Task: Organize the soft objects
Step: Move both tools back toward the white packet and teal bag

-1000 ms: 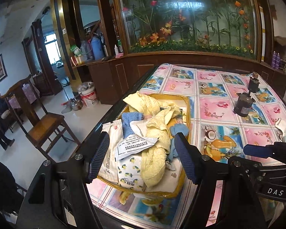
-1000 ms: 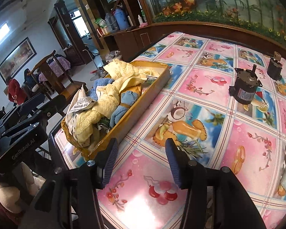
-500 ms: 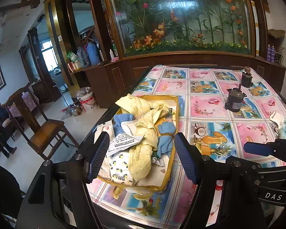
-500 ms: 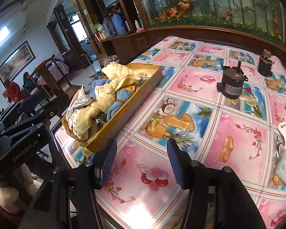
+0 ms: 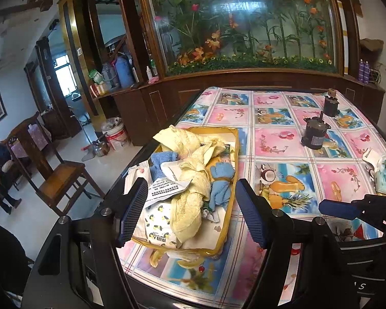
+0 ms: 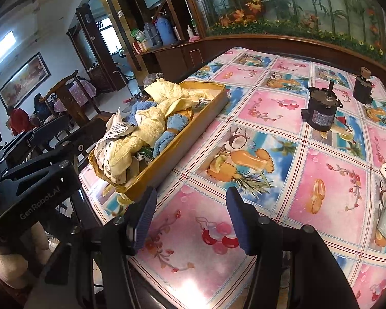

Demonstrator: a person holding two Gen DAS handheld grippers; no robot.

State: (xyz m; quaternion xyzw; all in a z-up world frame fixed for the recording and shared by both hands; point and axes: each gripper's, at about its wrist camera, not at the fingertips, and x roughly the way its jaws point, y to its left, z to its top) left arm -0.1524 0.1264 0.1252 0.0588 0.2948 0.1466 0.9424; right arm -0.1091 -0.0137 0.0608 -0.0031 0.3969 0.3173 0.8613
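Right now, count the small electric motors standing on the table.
2: the nearer motor stands on the tablecloth right of the yellow tray; the farther motor stands behind it, near the table's far edge.

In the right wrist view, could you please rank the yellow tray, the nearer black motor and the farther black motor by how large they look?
1. yellow tray
2. nearer black motor
3. farther black motor, though its greater distance from the camera may explain that.

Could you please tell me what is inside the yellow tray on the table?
The yellow tray holds yellow cloths, blue towels, a printed white packet and a patterned pack. Whatever lies beneath them is covered.
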